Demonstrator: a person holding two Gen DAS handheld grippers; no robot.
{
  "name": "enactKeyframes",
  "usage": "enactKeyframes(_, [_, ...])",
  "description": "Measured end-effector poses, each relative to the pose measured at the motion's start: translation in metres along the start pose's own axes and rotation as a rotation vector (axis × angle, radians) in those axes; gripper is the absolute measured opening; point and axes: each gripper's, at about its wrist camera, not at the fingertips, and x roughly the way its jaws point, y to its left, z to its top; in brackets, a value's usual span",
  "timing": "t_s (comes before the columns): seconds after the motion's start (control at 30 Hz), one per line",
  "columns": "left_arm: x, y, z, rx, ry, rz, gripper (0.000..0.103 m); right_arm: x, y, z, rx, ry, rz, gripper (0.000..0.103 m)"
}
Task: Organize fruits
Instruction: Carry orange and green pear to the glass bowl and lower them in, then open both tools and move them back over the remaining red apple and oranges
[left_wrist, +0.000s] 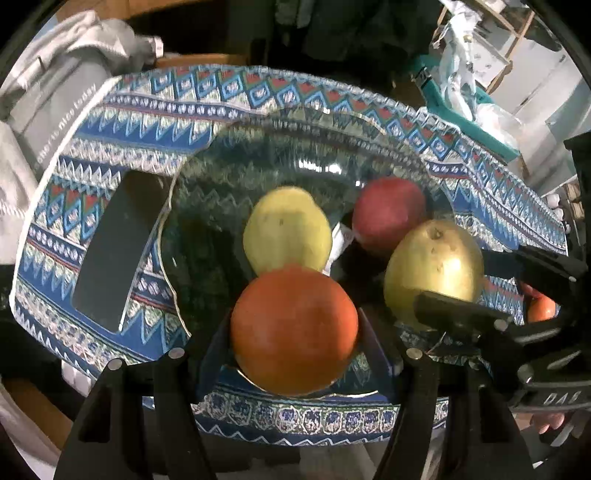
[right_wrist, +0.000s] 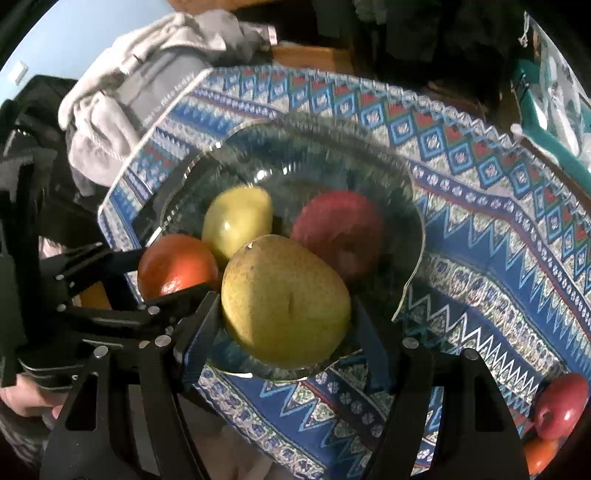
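Note:
A clear glass bowl sits on a patterned blue cloth. In it lie a yellow lemon and a red apple. My left gripper is shut on an orange at the bowl's near rim. My right gripper is shut on a yellow-green pear over the bowl's near edge. Each gripper shows in the other's view, side by side.
A dark phone lies on the cloth left of the bowl. Grey clothing is piled at the far left. A red apple and an orange fruit lie on the cloth at the near right. Plastic bags sit at the far right.

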Motion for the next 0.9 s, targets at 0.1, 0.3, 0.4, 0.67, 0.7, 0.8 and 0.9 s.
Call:
enactKeyframes(0.1, [0.002,0.000,-0.001,-0.008,0.020,-0.022,0.070,-0.003,-0.001,0.000,0.012,-0.019,0.017,0.069])
enactKeyframes(0.3, [-0.007,-0.004,-0.001,0.001,0.002,0.002,0.073,-0.021,-0.007,0.003,0.050,-0.062,0.019,0.069])
enactKeyframes(0.4, [-0.012,-0.007,0.000,-0.007,-0.013,-0.001,0.076,-0.033,-0.009,0.002,0.057,-0.084,-0.013,0.069])
enactKeyframes(0.67, [-0.032,-0.030,0.007,0.024,-0.067,-0.037,0.080,-0.072,-0.015,-0.005,0.043,-0.157,-0.145,0.074])
enactKeyframes(0.7, [-0.035,-0.036,0.007,0.034,-0.072,-0.046,0.080,-0.076,-0.017,-0.006,0.046,-0.163,-0.154,0.074])
enactKeyframes(0.8, [-0.039,-0.050,0.008,0.058,-0.081,-0.061,0.080,-0.092,-0.026,-0.012,0.060,-0.186,-0.186,0.074])
enactKeyframes(0.9, [-0.046,-0.067,0.009,0.091,-0.096,-0.077,0.080,-0.108,-0.037,-0.019,0.083,-0.210,-0.207,0.076])
